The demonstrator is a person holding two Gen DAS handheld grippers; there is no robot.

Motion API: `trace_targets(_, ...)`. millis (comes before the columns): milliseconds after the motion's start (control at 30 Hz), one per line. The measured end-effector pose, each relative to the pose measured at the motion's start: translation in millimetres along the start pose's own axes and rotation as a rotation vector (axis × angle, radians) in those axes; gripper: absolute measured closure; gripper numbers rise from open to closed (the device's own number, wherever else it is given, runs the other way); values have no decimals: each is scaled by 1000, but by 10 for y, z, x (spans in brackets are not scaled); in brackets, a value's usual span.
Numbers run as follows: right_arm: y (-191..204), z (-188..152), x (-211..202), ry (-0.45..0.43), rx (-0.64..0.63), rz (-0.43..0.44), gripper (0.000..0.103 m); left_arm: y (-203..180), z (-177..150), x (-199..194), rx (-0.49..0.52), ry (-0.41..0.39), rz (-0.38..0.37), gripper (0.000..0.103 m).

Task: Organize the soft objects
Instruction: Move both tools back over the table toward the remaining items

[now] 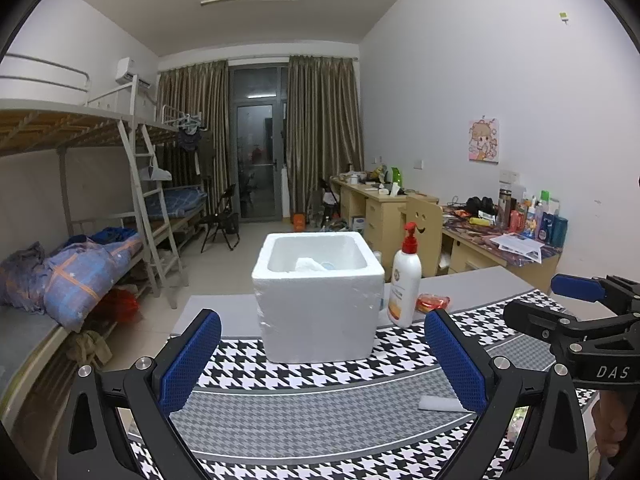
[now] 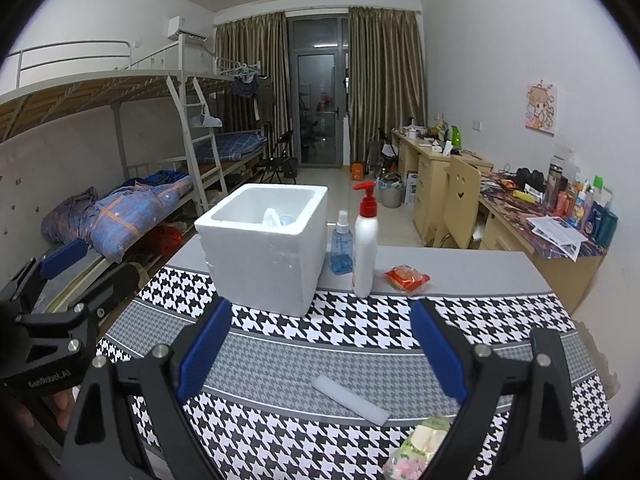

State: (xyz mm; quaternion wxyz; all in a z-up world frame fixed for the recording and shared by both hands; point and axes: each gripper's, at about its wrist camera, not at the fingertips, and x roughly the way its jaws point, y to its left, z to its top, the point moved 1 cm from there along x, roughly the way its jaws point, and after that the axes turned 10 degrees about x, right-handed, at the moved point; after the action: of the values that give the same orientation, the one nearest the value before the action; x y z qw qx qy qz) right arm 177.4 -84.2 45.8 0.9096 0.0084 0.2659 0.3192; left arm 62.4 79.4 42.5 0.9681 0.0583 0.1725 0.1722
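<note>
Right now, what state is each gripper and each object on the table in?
left gripper: open, empty, above the cloth.
right gripper: open, empty.
foam box: upright, no lid, items already inside.
white foam strip: lying flat on the cloth, untouched.
floral packet: lying at the near edge, under the right gripper.
pump bottle: upright, beside the box.
blue spray bottle: upright, behind the pump bottle.
red packet: lying flat.

A white square foam box [image 2: 262,248] stands on the houndstooth-patterned cloth [image 2: 360,332] covering the table, with crumpled white soft items [image 2: 274,217] inside it. Just to its right stand a small blue spray bottle [image 2: 341,245] and, nearer, a tall white pump bottle with a red top [image 2: 365,246]; further right lies a red-orange packet [image 2: 407,278]. In front of the box a white foam strip [image 2: 351,400] lies on the cloth, and nearer still, to the right, a green-and-pink wrapped soft pack [image 2: 416,448].
</note>
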Motion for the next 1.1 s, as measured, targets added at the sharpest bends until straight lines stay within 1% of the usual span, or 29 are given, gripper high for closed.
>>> trace_targets(167,-86,-79,-27,-18,3,-35,10,-77,-72,-22,-9,-9,-14,1)
trace_targets(533,-242,-189,-113,-29,29,-57,10,-211,-146,-8,-6,-4,-60,1)
trace_targets(667,-273,-220,-133,-38,22,-74,10,-256,-163,29,-4,10,-82,1)
trace_targets(1100,-544,-305,-93,-13,71,-112,10,-452,-166,144,13,23,-143,1)
